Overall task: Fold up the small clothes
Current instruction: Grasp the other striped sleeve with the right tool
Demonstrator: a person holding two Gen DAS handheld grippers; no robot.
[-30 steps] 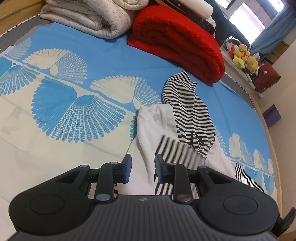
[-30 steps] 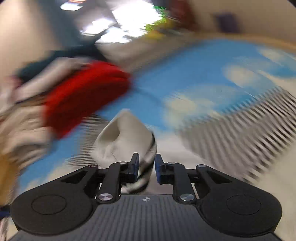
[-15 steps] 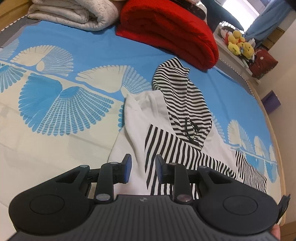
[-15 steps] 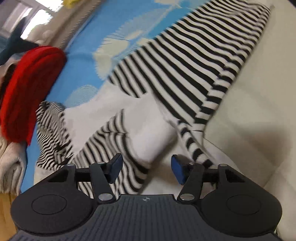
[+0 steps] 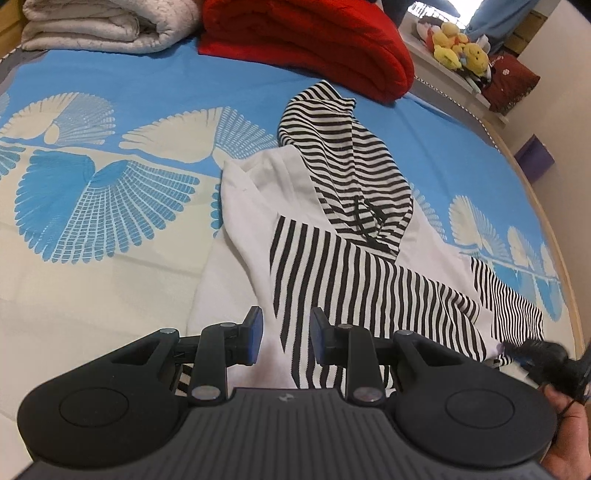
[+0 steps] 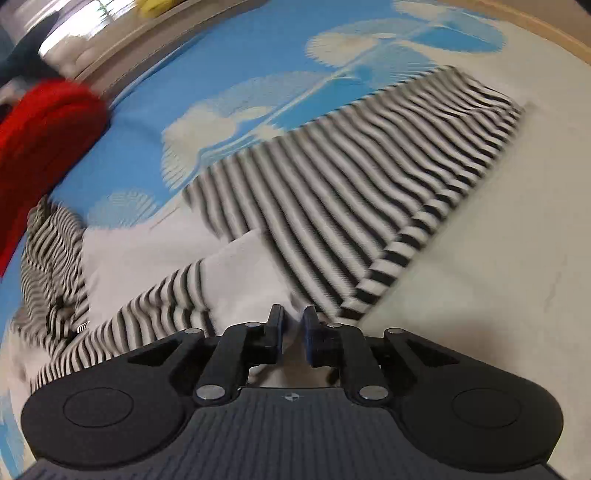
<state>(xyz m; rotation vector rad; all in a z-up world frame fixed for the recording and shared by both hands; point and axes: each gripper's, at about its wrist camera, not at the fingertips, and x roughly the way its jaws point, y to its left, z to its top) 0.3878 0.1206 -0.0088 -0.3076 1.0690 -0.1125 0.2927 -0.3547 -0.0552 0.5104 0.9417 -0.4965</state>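
A small white hoodie (image 5: pixel 243 236) with black-and-white striped hood (image 5: pixel 343 155) and sleeves lies on the blue and cream bedspread (image 5: pixel 92 229). One striped sleeve (image 5: pixel 369 280) is folded across its body. My left gripper (image 5: pixel 286 336) hovers over the hoodie's lower body with its jaws partly open and nothing between them. My right gripper (image 6: pixel 292 334) is nearly shut at the hoodie's white edge (image 6: pixel 236 266), beside the other striped sleeve (image 6: pixel 369 192); the blur hides whether cloth is pinched. It also shows in the left wrist view (image 5: pixel 535 354).
A folded red blanket (image 5: pixel 314 40) and a folded pale quilt (image 5: pixel 107 26) lie at the far side of the bed. Yellow plush toys (image 5: pixel 458 51) sit on a shelf beyond. The bed's wooden edge (image 5: pixel 554 240) runs along the right.
The right gripper let go of the sleeve it carried across the hoodie, opened wide, then closed down at the hoodie's near edge. The left gripper moved slightly nearer the hoodie's body.
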